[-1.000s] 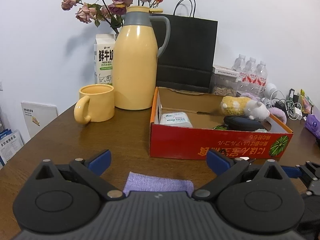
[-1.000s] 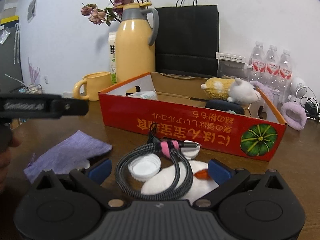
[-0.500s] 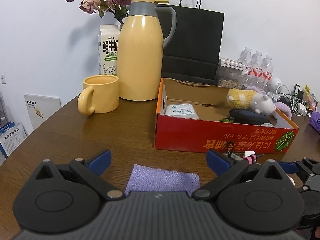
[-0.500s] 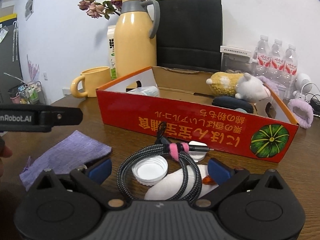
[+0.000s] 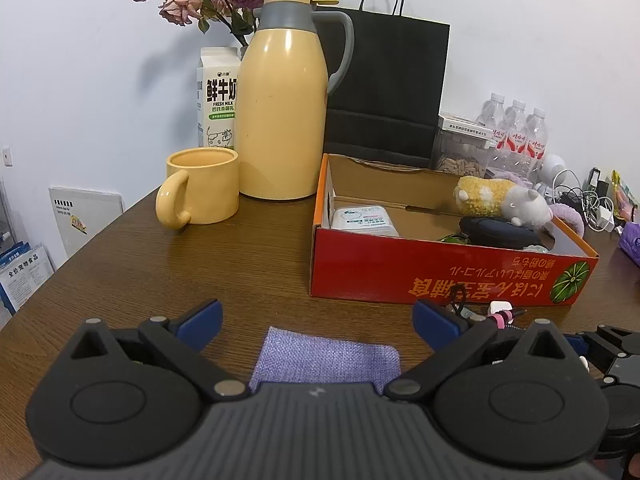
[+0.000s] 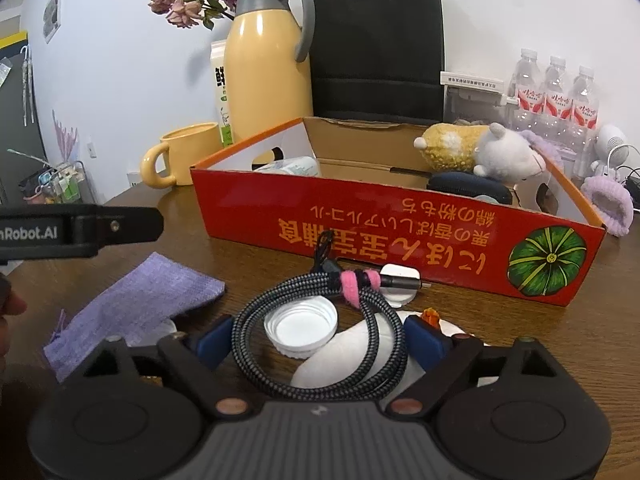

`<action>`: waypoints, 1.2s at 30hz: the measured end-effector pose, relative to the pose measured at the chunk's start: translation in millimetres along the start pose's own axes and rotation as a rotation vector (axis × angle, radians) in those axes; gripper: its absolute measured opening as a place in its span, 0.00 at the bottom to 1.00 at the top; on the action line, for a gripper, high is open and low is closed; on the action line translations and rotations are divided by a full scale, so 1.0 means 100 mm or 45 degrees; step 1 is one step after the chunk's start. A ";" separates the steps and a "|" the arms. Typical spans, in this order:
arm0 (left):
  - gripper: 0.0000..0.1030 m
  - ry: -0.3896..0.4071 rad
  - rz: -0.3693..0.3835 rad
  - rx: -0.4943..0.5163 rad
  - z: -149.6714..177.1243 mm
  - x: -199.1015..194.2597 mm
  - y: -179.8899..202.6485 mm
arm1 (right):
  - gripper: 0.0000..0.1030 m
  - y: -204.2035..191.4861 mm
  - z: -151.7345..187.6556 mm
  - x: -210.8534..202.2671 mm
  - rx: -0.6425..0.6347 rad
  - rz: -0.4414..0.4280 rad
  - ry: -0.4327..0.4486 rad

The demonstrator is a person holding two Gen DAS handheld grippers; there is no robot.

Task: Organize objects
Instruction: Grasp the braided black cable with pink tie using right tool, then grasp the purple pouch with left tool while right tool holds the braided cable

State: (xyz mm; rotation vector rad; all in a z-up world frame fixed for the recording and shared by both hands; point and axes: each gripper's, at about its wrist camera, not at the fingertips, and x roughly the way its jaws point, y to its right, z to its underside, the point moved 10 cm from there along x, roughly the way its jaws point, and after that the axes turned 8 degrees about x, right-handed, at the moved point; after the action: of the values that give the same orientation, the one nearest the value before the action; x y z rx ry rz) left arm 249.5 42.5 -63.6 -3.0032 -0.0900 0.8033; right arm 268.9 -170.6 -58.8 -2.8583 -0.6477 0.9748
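In the left wrist view we have bare wooden table [image 5: 168,272] across the left and middle of the frame. The yellow mug [image 5: 200,188] and yellow jug [image 5: 284,100] block the upper middle, and the red box [image 5: 440,276] walls off the right. In the right wrist view, that box fills the middle, its top open above the things inside. At lower centre a coiled cable [image 6: 320,332], white cap [image 6: 301,328] and purple cloth [image 6: 136,308] crowd the table; bare wood shows at lower right.

The milk carton [image 5: 217,96] reads "FRESH MILK" (under large Chinese characters), and the left gripper [image 6: 80,232] "nRobot.AI".
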 end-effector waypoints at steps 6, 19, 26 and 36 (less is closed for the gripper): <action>1.00 -0.001 0.001 -0.001 0.00 0.00 0.00 | 0.87 -0.02 -0.04 -0.07 -0.015 0.008 0.057; 1.00 -0.003 0.003 -0.003 0.00 0.00 0.00 | 0.85 0.00 -0.15 -0.33 -0.044 0.041 0.220; 1.00 -0.005 0.005 -0.004 0.00 -0.01 -0.01 | 0.85 0.05 -0.19 -0.49 -0.035 0.050 0.290; 1.00 -0.012 0.007 0.002 0.03 0.01 0.01 | 0.85 0.20 -0.21 -0.67 0.006 0.090 0.355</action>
State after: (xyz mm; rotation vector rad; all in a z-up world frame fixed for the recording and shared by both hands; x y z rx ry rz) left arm 249.2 42.0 -67.2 -2.9998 -0.0818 0.8180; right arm 241.3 -214.6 -7.1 -2.9504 -0.5201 0.5647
